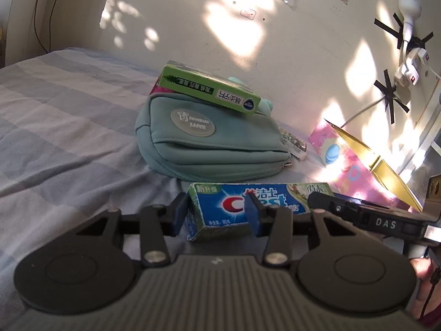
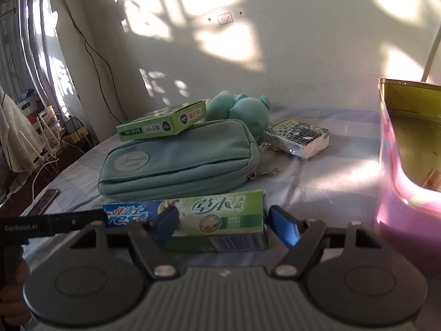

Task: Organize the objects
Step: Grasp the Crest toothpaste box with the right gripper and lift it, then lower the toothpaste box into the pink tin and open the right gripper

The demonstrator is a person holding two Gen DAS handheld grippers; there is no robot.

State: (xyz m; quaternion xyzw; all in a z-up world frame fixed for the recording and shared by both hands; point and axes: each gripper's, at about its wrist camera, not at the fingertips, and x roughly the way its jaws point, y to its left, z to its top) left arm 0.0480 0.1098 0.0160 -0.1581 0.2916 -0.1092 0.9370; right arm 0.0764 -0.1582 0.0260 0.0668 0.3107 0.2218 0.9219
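A Crest toothpaste box point(image 1: 248, 207) lies on the striped bedsheet, also in the right wrist view point(image 2: 209, 220). My left gripper point(image 1: 216, 215) is open, its blue pads straddling the box's left end. My right gripper point(image 2: 224, 224) is open, its pads straddling the box's right end. Behind lies a teal pouch point(image 1: 209, 146) point(image 2: 179, 160) with a green box point(image 1: 209, 88) point(image 2: 162, 124) on top. A pink tin with a gold inside point(image 2: 408, 165) point(image 1: 355, 165) stands open at the right.
A teal plush toy point(image 2: 242, 110) and a small patterned box point(image 2: 297, 138) lie behind the pouch. A phone point(image 2: 45, 197) lies at the bed's left edge. The wall is close behind, with a taped lamp and power strip point(image 1: 408, 41).
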